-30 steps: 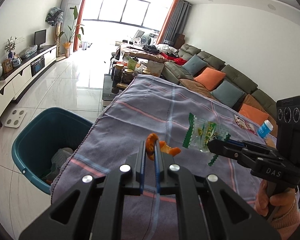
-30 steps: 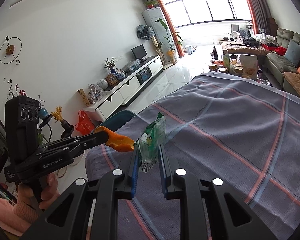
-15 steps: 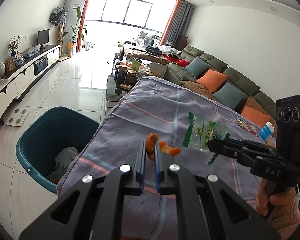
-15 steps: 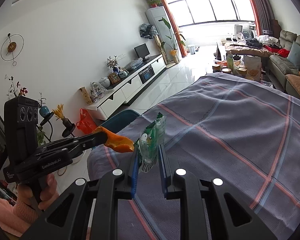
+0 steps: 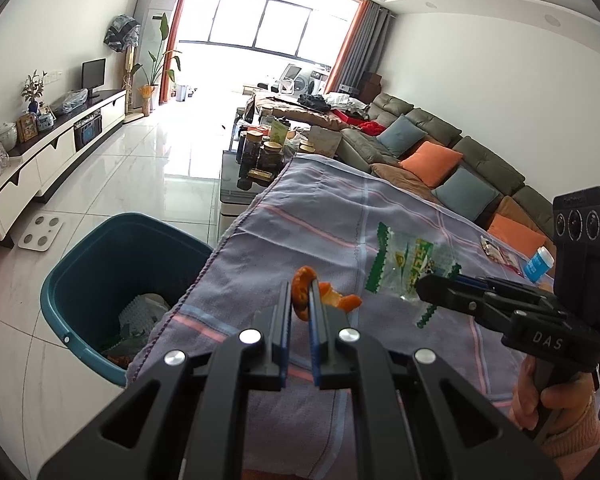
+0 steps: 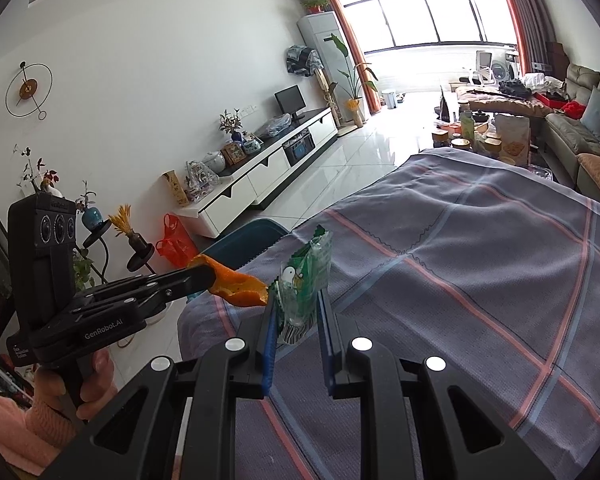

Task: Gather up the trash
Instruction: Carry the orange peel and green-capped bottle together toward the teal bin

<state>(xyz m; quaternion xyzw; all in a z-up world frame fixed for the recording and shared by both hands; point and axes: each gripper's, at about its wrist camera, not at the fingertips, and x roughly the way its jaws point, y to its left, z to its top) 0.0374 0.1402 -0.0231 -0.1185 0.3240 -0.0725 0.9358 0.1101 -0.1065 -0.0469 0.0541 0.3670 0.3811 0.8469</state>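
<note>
In the left wrist view my left gripper (image 5: 300, 300) is shut on a curled orange peel (image 5: 302, 290), held above the near edge of the cloth-covered table (image 5: 324, 208). A teal bin (image 5: 72, 280) with trash in it stands on the floor just left of that edge. My right gripper (image 5: 424, 292) reaches in from the right, shut on a clear and green snack wrapper (image 5: 404, 266). The right wrist view has the wrapper (image 6: 304, 276) upright between the blue pads of the right gripper (image 6: 298, 312). The left gripper (image 6: 206, 276) with the peel (image 6: 240, 286) is beside it, and the bin (image 6: 244, 240) lies beyond.
A blue-capped bottle (image 5: 538, 266) and a flat packet (image 5: 496, 254) lie at the table's right edge. Past the far end is a coffee table with jars (image 5: 264, 152), with a sofa (image 5: 440, 152) to the right. On the floor are a white scale (image 5: 42, 232) and a red bag (image 6: 174, 240).
</note>
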